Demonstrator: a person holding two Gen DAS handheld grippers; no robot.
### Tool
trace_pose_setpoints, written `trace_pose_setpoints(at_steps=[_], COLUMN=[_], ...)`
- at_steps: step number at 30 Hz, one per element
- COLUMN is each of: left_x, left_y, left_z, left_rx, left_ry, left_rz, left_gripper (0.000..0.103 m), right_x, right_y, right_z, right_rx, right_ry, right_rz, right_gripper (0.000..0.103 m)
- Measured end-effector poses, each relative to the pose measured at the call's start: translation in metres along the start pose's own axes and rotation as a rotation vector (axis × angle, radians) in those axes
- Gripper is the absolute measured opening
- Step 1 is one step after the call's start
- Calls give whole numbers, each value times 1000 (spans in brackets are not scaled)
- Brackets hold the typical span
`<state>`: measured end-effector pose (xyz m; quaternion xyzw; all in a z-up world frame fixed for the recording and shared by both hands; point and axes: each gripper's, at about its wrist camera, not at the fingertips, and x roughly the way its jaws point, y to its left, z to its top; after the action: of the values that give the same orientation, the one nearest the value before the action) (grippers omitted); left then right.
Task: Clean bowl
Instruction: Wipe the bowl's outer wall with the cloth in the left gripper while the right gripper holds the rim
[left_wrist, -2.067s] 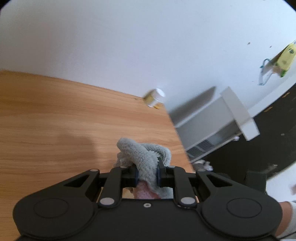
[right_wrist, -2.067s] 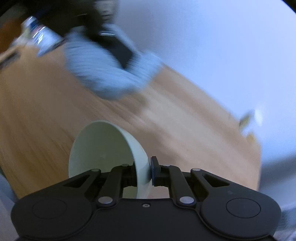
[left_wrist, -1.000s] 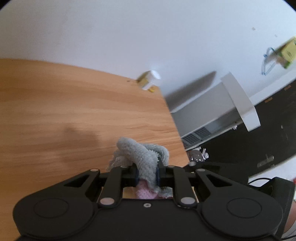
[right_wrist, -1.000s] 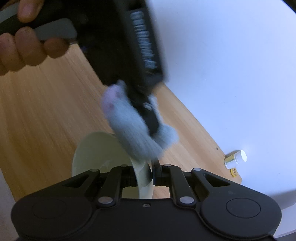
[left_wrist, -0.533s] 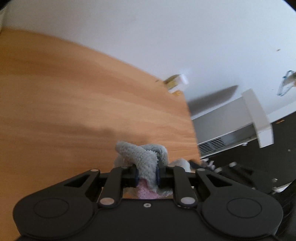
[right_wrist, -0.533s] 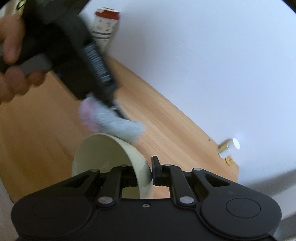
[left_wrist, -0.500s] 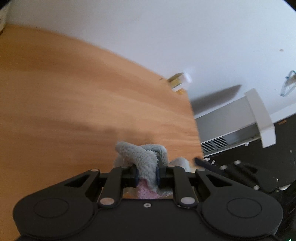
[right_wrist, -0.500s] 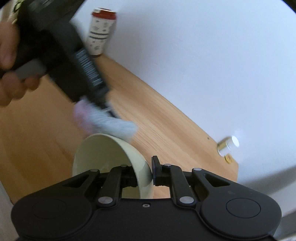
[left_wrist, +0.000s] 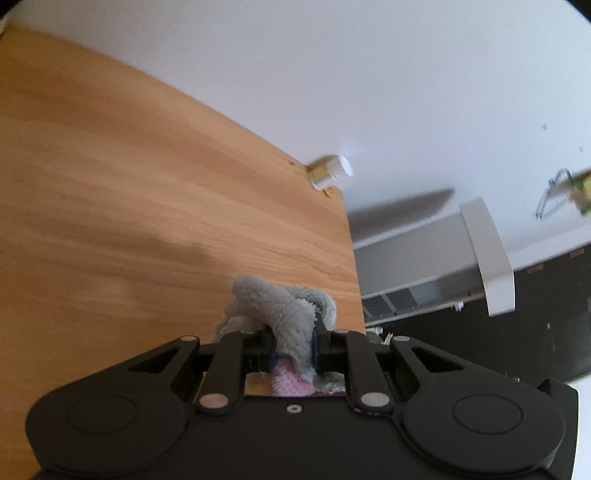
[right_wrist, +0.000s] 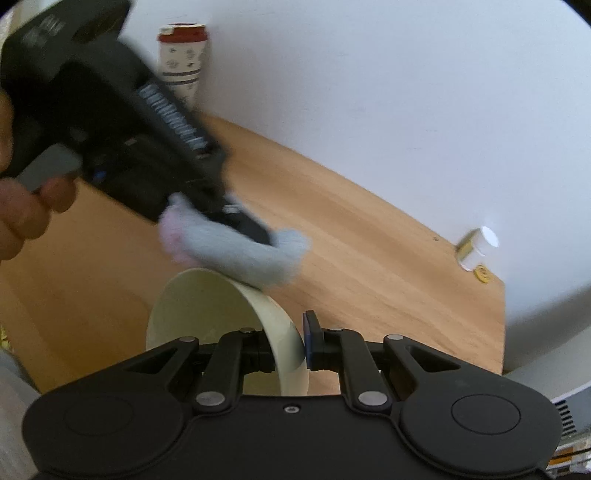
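Now pinching: right tongs (right_wrist: 290, 345) on cream bowl (right_wrist: 221, 314) rim, left tongs (left_wrist: 291, 347) on grey cloth (left_wrist: 284, 314) touching bowl's far edge over bench (right_wrist: 369, 258).

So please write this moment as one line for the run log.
left claw: shut on cloth | right claw: shut on bowl rim, bowl tilted | cloth at bowl's far rim | phase: wiping

two fisheye views, each mounted close behind its own gripper and angled down across the wooden table (left_wrist: 129, 184) toward a white wall (left_wrist: 369, 74) — both catch the small white-capped bottle (left_wrist: 330, 172) at the table's far corner; the right view looks left onto the left gripper (right_wrist: 236, 225).
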<state>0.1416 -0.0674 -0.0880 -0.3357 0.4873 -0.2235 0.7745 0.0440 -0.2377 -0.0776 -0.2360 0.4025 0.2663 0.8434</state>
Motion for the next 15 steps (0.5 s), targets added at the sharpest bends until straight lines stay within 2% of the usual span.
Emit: trace_pose_setpoints(at_steps=[3, 7, 15], left_x=[5, 6, 9], left_y=[-12, -12, 4], left_z=[-2, -4, -6], left_rx=[80, 119, 88], left_ry=[3, 8, 18], left_rz=[34, 62, 98], left_gripper=[15, 15, 15], right_x=[5, 3, -2], right_y=[9, 8, 4], right_z=[3, 3, 1], right_rx=[-10, -4, 12], right_ry=[-8, -8, -10], right_rz=[11, 10, -5], right_gripper=[15, 15, 15])
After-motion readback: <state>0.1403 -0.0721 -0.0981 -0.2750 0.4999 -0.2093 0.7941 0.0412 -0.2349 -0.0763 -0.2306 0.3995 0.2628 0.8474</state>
